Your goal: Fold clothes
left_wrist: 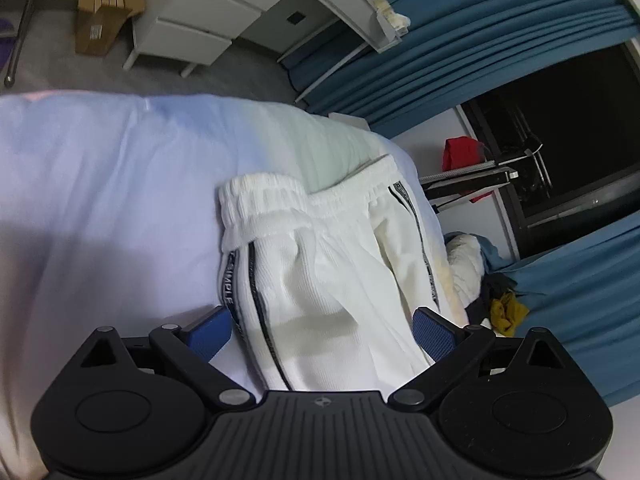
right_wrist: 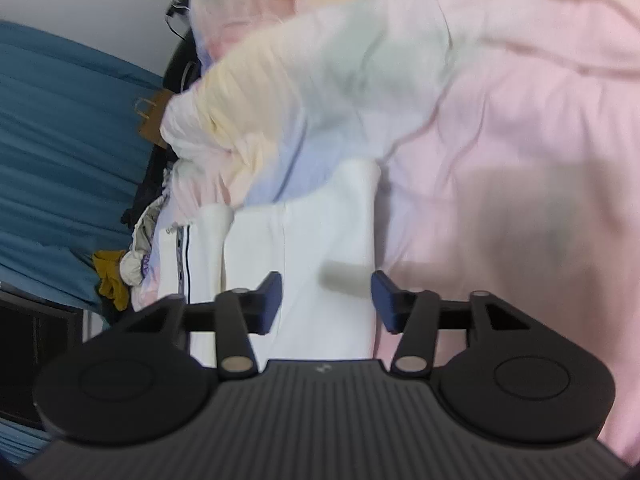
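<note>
White trousers (left_wrist: 320, 280) with black side stripes, spread lengthwise on pastel bedding (left_wrist: 100, 200). Left gripper (left_wrist: 322, 332) and right gripper (right_wrist: 326, 300) both spread wide, gripping nothing, poised over the legs. Fold stage undeterminable; any pinch needs fabric between fingers.

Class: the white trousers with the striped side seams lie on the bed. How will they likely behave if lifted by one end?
The white trousers are probably floppy: the cloth already lies in soft folds and creases. They likely sag and trail from the left tongs. The gathered waistband looks thicker, so probably easier to pinch.
</note>
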Available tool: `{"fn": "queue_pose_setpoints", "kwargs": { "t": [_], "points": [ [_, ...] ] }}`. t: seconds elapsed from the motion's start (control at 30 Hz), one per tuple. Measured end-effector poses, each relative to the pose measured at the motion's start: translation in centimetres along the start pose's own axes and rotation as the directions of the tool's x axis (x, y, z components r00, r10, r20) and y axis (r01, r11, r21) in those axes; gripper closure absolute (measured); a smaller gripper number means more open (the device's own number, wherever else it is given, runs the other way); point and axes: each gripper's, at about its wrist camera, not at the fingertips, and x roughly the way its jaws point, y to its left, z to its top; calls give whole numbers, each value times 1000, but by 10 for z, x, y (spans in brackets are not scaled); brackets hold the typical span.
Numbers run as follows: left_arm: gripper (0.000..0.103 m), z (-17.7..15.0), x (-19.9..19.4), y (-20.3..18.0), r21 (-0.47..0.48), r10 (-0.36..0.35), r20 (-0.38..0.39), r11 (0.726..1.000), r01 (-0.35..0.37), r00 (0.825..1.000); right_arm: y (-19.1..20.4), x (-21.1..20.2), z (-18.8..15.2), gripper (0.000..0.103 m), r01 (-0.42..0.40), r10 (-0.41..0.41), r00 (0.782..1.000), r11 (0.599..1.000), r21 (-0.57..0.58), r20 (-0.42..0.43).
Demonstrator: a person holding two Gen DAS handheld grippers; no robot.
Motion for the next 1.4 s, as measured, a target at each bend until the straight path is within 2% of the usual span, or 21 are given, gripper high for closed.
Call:
{"fn": "queue_pose_setpoints", "kwargs": {
  "t": [0.2,0.27,0.33,0.37,0.4,0.43,0.53,0.6,0.67,0.77,0.87,1.0,1.03,1.07,1.17,1.23,1.4],
  "points": [
    [5,1,7,9,-70,-25,-15,997,24,1000,-5,41,-4,50,18,-13,994,999,41,-107],
    [5,2,8,12,-98,-32,-15,995,30,999,-1,51,-4,50,11,-10,994,1000,16,-107],
    [5,3,9,15,-118,-41,-16,992,39,999,6,54,-4,55,-9,6,996,1000,-28,-87],
    [5,3,9,15,-119,-41,-17,992,39,999,11,53,-4,69,-16,12,997,998,-56,-74],
    [5,4,10,15,-119,-41,-18,992,39,999,17,51,-5,91,-30,25,998,996,-89,-56],
    [5,4,11,15,-119,-43,-19,992,41,999,23,46,-5,96,-46,44,999,992,-118,-23],
    [5,4,14,16,-126,-57,-21,991,54,998,41,31,-8,97,-90,108,991,975,-204,75],
    [7,3,18,17,-145,-70,-30,987,65,997,49,13,-12,97,-127,166,971,968,-214,174],
    [9,2,23,19,-155,-72,-42,986,64,997,60,2,-18,97,-143,203,954,955,-258,221],
    [15,-1,29,18,-142,-55,-48,989,47,997,73,-4,-28,97,-116,200,949,941,-318,243],
    [19,-6,33,15,-114,-37,-60,993,30,998,67,-2,-28,97,-113,172,960,960,-256,223],
    [32,-12,42,13,-95,-20,-57,995,14,998,59,-2,-22,97,-60,107,973,973,-223,206],
    [38,-13,44,16,-119,-28,-62,993,20,998,59,-4,-23,97,-45,94,974,971,-233,205],
    [41,-14,47,19,-145,-36,-68,989,26,997,61,-8,-25,97,-37,92,973,968,-249,213],
    [57,-13,53,22,-171,-34,-68,985,22,997,70,-18,-31,97,-59,139,962,946,-318,236],
    [84,-13,52,22,-177,-33,-67,984,21,997,75,-22,-32,97,-74,171,954,930,-361,246],
    [89,-8,44,16,-185,-68,-51,981,58,996,73,-23,-25,97,-112,206,949,928,-355,239]
  ]
}}
